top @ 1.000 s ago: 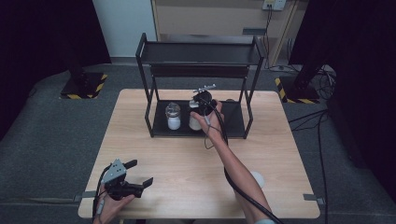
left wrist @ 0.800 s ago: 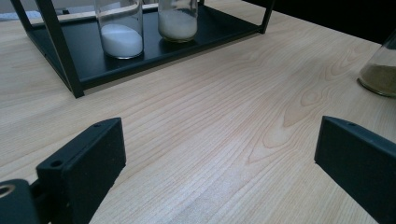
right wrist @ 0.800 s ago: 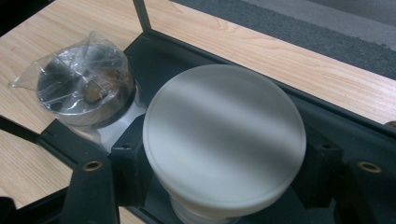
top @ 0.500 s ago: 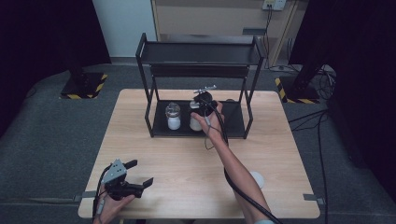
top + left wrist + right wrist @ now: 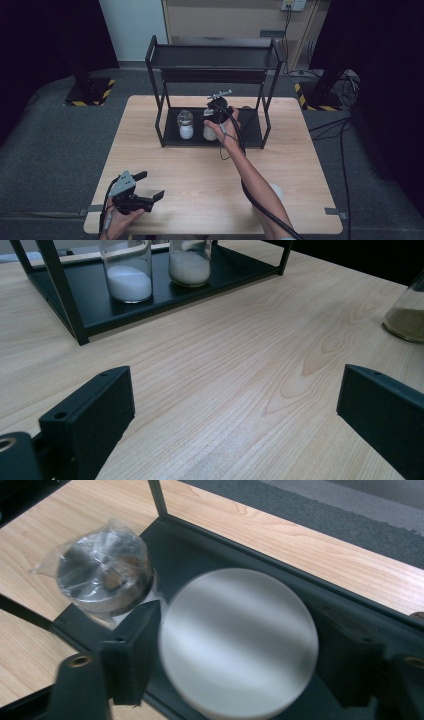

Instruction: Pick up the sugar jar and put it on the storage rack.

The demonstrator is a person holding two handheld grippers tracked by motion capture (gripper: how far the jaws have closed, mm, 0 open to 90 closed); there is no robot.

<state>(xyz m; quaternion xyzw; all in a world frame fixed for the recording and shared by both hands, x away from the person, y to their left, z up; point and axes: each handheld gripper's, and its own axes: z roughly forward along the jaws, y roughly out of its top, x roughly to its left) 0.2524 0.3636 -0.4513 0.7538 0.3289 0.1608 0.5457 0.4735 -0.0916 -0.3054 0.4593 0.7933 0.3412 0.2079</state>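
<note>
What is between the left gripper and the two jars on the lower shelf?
Bare wooden table, as the left gripper view shows past the left gripper toward the jars.

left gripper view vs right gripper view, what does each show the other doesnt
Left gripper view: white powder inside both jars, a third jar of tan powder on the table, the left gripper's open jaws. Right gripper view: the jar lids from above, one plastic-wrapped lid, one plain lid between the right gripper's jaws, which have just been opening. Both: black rack, wooden table.
</note>
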